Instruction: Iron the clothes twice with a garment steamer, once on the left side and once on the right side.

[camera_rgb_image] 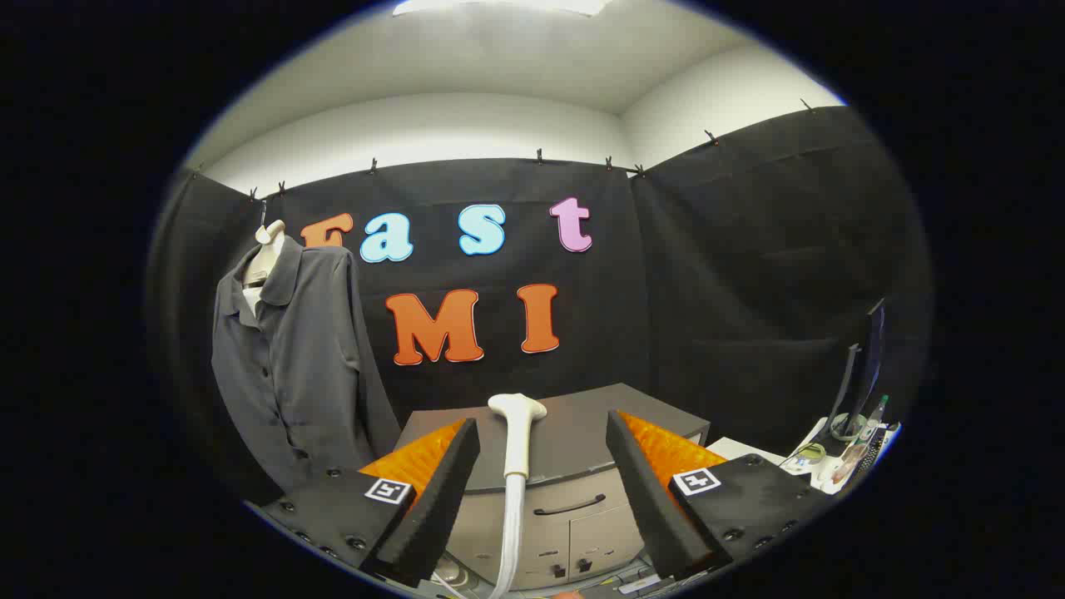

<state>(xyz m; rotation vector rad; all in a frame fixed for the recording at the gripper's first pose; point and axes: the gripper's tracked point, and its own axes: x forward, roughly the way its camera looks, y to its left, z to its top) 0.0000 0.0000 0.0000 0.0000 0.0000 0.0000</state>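
one grey shirt (295,366) is seen hung on a mannequin form against the booth wall, well left of and beyond the fingers. a grey cabinet (566,474) is set just ahead. the gripper (541,466) is held wide open, nothing pressed. the white steamer head (516,433) is seen upright between the fingers, untouched, its hose (509,541) trailing down.

Garment steamer (516,433): white, head on top, standing upright on the cabinet's surface at lower centre of frame, pale hose dropping straight down from it. It sits between my tongs (542,453), which are spread wide, neither finger touching it. Clothes (291,366): dark grey buttoned shirt, collared, hanging on a pale hanger at left of frame, front facing out.
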